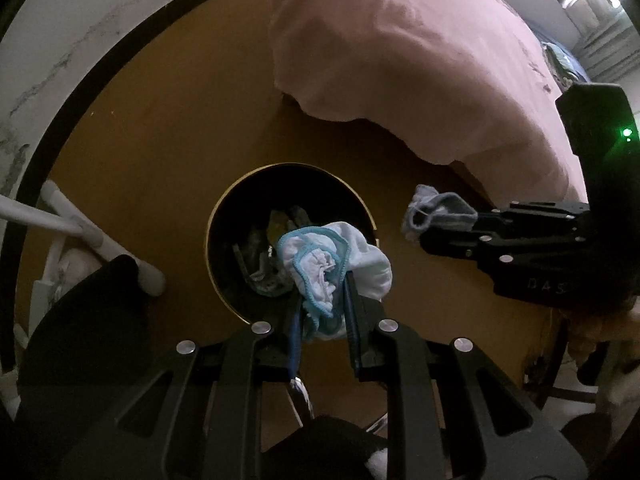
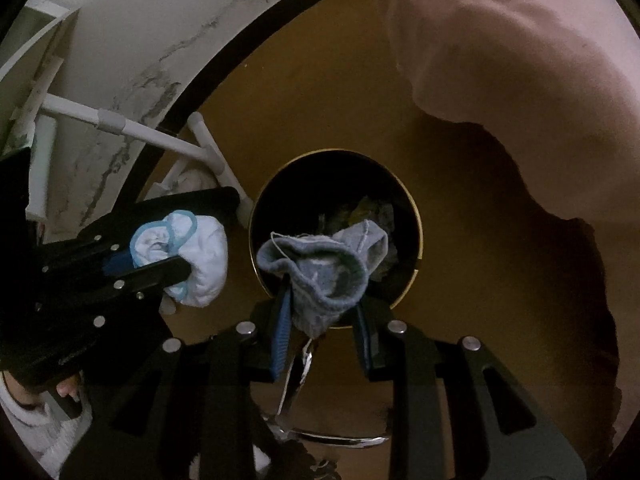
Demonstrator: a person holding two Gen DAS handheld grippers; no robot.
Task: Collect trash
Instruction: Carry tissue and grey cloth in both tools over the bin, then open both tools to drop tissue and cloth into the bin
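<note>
Item: white cloth with blue trim (image 1: 336, 268), clamped in my left gripper (image 1: 322, 312); grey sock (image 2: 324, 276) in my right gripper (image 2: 320, 312). Both soft, light, limp; bunched folds grip best, above the bin (image 1: 224, 216).

Brown floor (image 1: 168, 128): bin (image 1: 224, 216) (gold rim), pipes (image 1: 80, 224).

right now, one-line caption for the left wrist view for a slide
Left tool holds a white cloth over the open bin; right tool brings a grey cloth alongside.

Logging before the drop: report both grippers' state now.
Left gripper: closed on white, blue-trimmed crumpled cloth.
Right gripper: closed on grey crumpled sock.
</note>
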